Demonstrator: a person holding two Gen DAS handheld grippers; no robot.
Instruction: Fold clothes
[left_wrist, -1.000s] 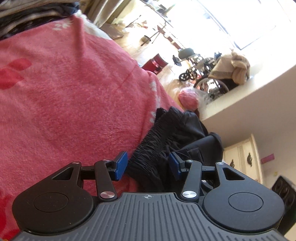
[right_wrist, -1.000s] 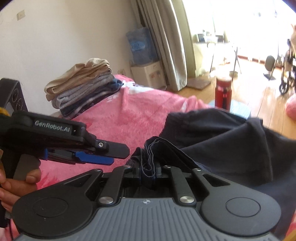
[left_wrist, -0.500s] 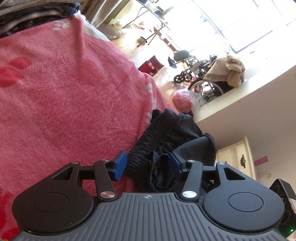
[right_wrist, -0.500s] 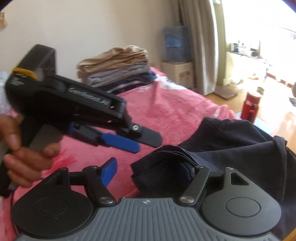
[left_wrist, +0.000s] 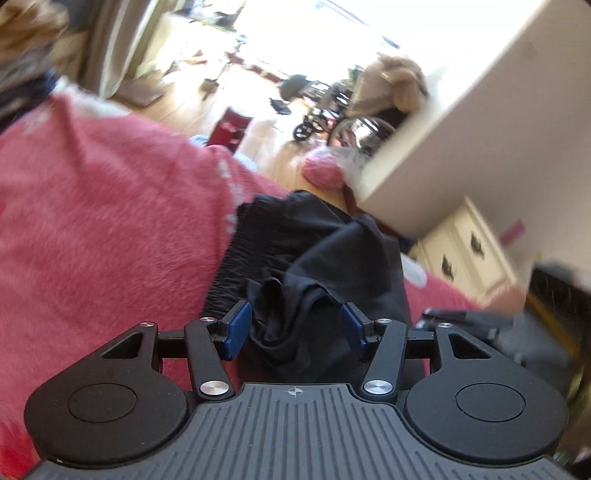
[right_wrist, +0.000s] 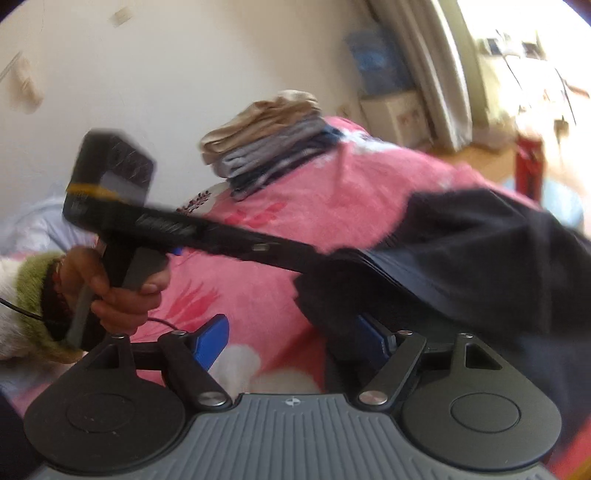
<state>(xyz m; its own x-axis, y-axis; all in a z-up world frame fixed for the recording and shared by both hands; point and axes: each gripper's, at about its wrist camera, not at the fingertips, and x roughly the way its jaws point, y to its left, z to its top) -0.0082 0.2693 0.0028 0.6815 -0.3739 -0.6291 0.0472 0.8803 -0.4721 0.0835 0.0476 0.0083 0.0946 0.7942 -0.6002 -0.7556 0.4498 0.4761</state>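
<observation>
Pink blanket (left_wrist: 110, 229) covers the bed; black garment (left_wrist: 325, 251) lies bunched on it, dark, creased, elastic band gathered along one edge. A fold sits between the left gripper (left_wrist: 295, 326) jaws, which have just been opening; pads stand spread, not pressing cloth. Right gripper (right_wrist: 291, 343) jaws have just opened wide; garment edge lies against the right-hand pad only, blanket between them. Folded stack (right_wrist: 266, 136) sits far back on the blanket. Left hand (right_wrist: 118, 291) grips the handle.

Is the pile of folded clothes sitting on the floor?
No, the pile of folded clothes sits on the pink blanket, near the wall.
</observation>
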